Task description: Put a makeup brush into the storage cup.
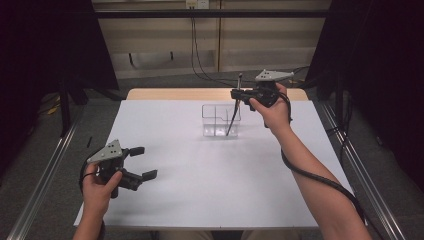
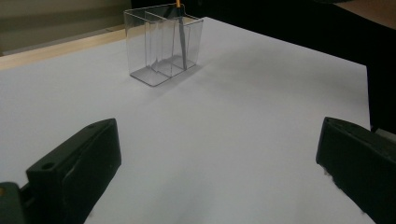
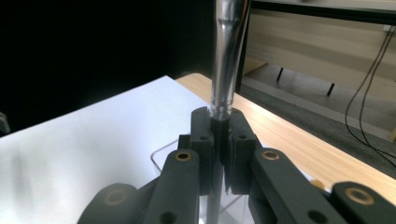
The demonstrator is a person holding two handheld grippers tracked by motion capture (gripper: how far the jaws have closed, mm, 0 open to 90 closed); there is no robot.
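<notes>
Gripping a pen (image 1: 233, 117), right gripper (image 1: 234, 94) fingers clamp its shaft, tip inside clear organizer (image 1: 212, 120). Left gripper (image 1: 142, 162) fingers wide, low over white surface (image 1: 210, 175).

- High view — above the person's side, looking forward and down on the white counter (image 1: 210, 190).
- Left gripper view — low, sharing the clear organizer (image 2: 161, 44).
- Right gripper view — close above it.

Right gripper (image 3: 219, 154) fingers clamped on upright silver pen (image 3: 229, 51), above clear container (image 3: 161, 158), white table (image 3: 84, 144)
</notes>
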